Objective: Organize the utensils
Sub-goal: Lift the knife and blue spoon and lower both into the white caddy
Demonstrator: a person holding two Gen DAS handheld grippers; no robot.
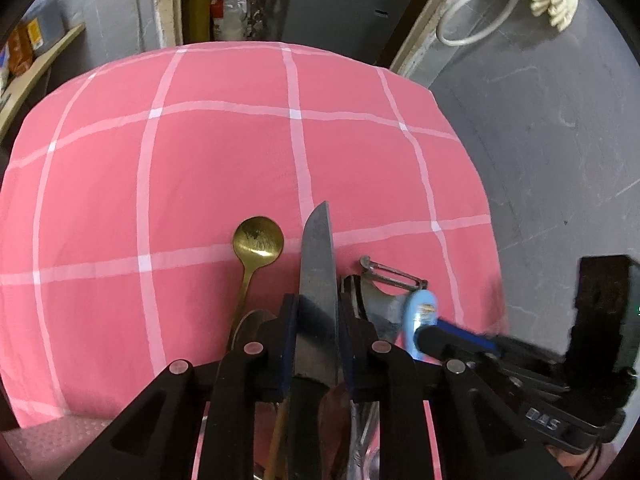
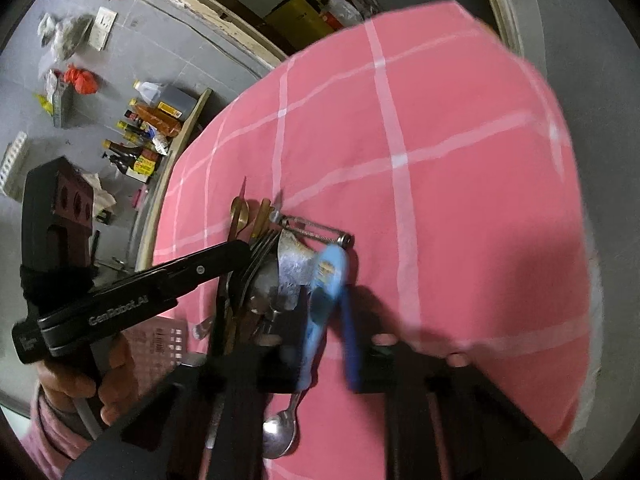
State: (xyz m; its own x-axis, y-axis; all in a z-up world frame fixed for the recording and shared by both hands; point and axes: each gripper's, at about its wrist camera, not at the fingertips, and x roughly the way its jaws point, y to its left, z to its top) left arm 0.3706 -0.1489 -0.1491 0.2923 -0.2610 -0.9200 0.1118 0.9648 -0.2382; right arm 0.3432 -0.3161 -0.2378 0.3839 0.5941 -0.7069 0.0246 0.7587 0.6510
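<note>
My left gripper (image 1: 318,344) clamps the knife (image 1: 318,264), blade pointing far; my right gripper (image 2: 326,344) clamps the blue-handled peeler (image 2: 326,276) just right.

Even indoor light; strong fisheye bending and dark vignette at edges; right wrist view motion-blurred, shadow on pink cloth (image 2: 460,260).

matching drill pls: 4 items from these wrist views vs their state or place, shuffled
Things:
1. knife
2. gold spoon
3. peeler
4. silver spoon

States:
A. lying on the pink cloth just left of the blade, bowl up
B. clamped between the left gripper fingers
C. blue handle between the right gripper fingers
D. on the cloth at the bottom of the right wrist view, under the gripper

Pairs: 1-B, 2-A, 3-C, 4-D
</note>
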